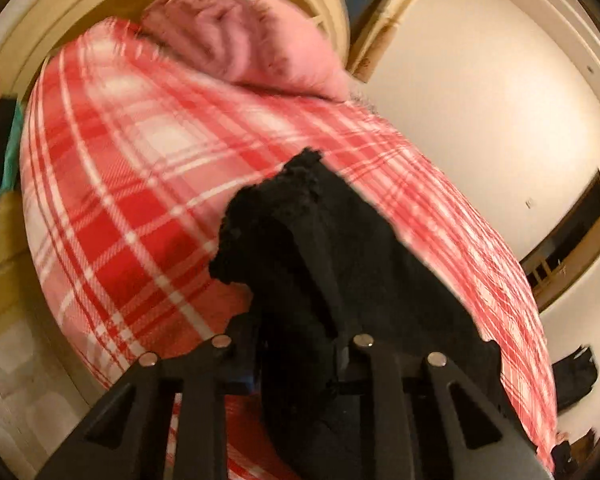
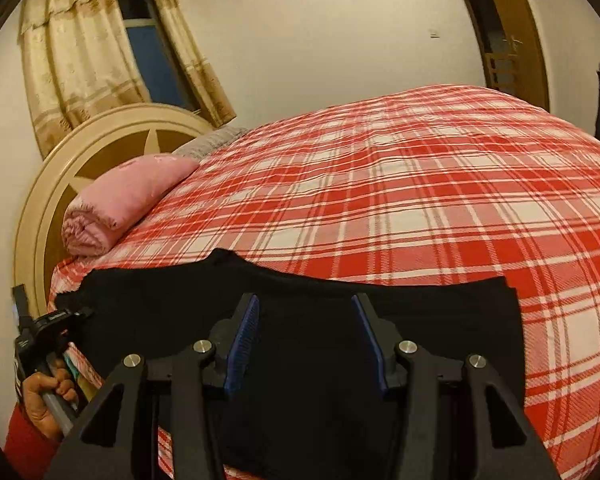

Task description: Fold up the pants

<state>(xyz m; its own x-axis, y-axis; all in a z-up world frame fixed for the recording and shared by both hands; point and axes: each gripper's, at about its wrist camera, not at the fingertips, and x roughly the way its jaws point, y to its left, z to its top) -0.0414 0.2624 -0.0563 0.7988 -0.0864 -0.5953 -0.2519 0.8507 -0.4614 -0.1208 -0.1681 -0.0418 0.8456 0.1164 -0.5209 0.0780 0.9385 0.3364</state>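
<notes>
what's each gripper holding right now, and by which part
The left gripper is shut on the black pants, pinching a bunched edge. The right gripper holds nothing; its jaws stand open over the pants.

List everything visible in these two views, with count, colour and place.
pants: 1, black, near edge of the bed, one end bunched in the left gripper
bedspread: 1, red and white plaid, covering the bed
quilt: 1, pink, rolled, by the headboard
headboard: 1, cream with tan star, at the head of the bed
curtains: 1 pair, beige, around the window
window: 1, dark blue, behind the headboard
door: 1, brown frame, far wall
left gripper: 1, black, shut on the pants
right gripper: 1, black with blue pads, open over the pants
hand: 1, red sleeve, holding the left gripper's handle
</notes>
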